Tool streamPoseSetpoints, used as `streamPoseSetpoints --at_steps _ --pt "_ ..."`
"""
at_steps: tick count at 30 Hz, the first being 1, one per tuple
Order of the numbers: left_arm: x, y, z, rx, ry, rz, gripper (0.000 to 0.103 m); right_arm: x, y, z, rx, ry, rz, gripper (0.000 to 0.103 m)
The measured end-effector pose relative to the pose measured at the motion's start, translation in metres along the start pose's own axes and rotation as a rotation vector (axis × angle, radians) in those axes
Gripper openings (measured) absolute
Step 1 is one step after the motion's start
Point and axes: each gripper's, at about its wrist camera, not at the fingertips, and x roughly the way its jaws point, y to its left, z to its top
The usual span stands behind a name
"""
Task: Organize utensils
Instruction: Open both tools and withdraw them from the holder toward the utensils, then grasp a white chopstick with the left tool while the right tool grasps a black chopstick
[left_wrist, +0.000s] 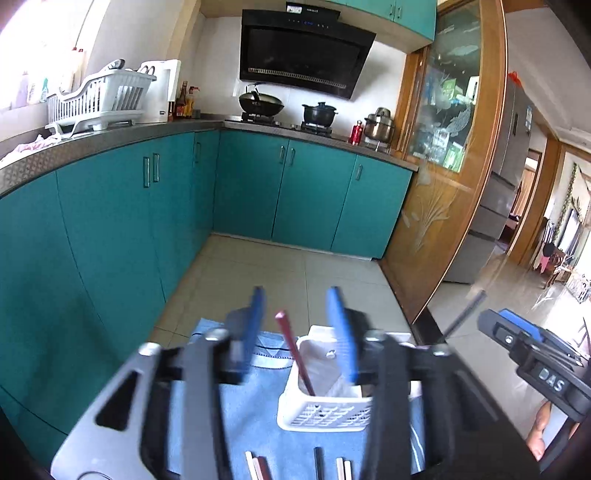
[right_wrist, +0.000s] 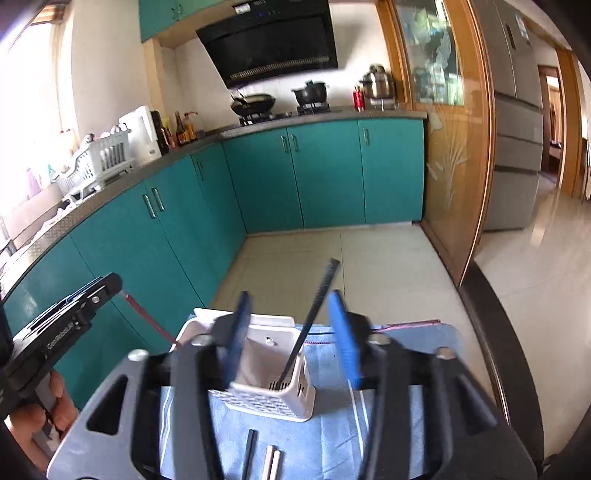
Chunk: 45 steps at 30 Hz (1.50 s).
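Standing in the white caddy (left_wrist: 325, 410), a red chopstick (left_wrist: 295, 354) and black chopstick (right_wrist: 310, 325); both tongs gape, gripping nothing.

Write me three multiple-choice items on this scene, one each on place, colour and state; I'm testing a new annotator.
1. Where does the dark red chopstick stand?
A in the white slotted plastic holder
B on the floor
C in the dish rack

2. What colour is the cloth under the holder?
A green
B light blue
C white

3. How do the left gripper jaws stand?
A clamped on the chopstick
B apart, pads clear of it
C shut and empty

Answers: 1 A, its lower end sits inside the holder; 2 B, blue fabric surrounds the holder; 3 B, gaps show on both sides.
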Motion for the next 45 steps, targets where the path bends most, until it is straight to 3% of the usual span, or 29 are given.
streamPoseSetpoints --at_steps 3,7,9,13,16,18,21,25,30,37,40,45 --pt "-0.031 0.01 -0.015 0.012 -0.022 0.013 0.054 -0.031 -0.007 -0.02 0.007 -0.021 0.019 0.056" --pt "-0.068 0.036 -0.057 0.064 -0.019 0.143 0.057 -0.064 -0.029 -0.082 0.029 0.018 -0.003 0.06" --pt "-0.063 0.056 -0.092 0.054 0.075 0.193 0.057 -0.048 -0.04 -0.112 0.056 0.135 -0.021 0.06" --pt "-0.022 0.075 -0.155 0.019 0.313 0.216 0.054 0.011 -0.052 -0.184 0.14 0.412 -0.015 0.058" --pt "-0.004 0.067 -0.186 0.029 0.416 0.173 0.055 0.028 -0.04 -0.216 0.144 0.49 0.032 0.056" --pt "-0.001 0.058 -0.193 0.057 0.43 0.171 0.056 0.031 -0.031 -0.223 0.11 0.49 -0.004 0.056" --pt "-0.002 0.046 -0.202 0.093 0.436 0.16 0.062 0.035 -0.009 -0.226 -0.065 0.459 -0.137 0.056" --pt "-0.003 0.038 -0.213 0.111 0.453 0.152 0.062 0.052 0.001 -0.216 -0.16 0.427 -0.193 0.056" --pt "-0.003 0.031 -0.22 0.12 0.467 0.131 0.064 0.086 0.009 -0.201 -0.256 0.47 -0.238 0.056" --pt "0.01 0.04 -0.215 0.089 0.477 0.11 0.065 0.088 0.007 -0.197 -0.203 0.479 -0.202 0.056" --pt "0.027 0.046 -0.204 0.074 0.474 0.127 0.065 0.096 0.009 -0.189 -0.147 0.501 -0.141 0.056" --pt "0.063 0.055 -0.186 0.065 0.494 0.125 0.063 0.109 0.021 -0.19 -0.165 0.524 -0.138 0.056"
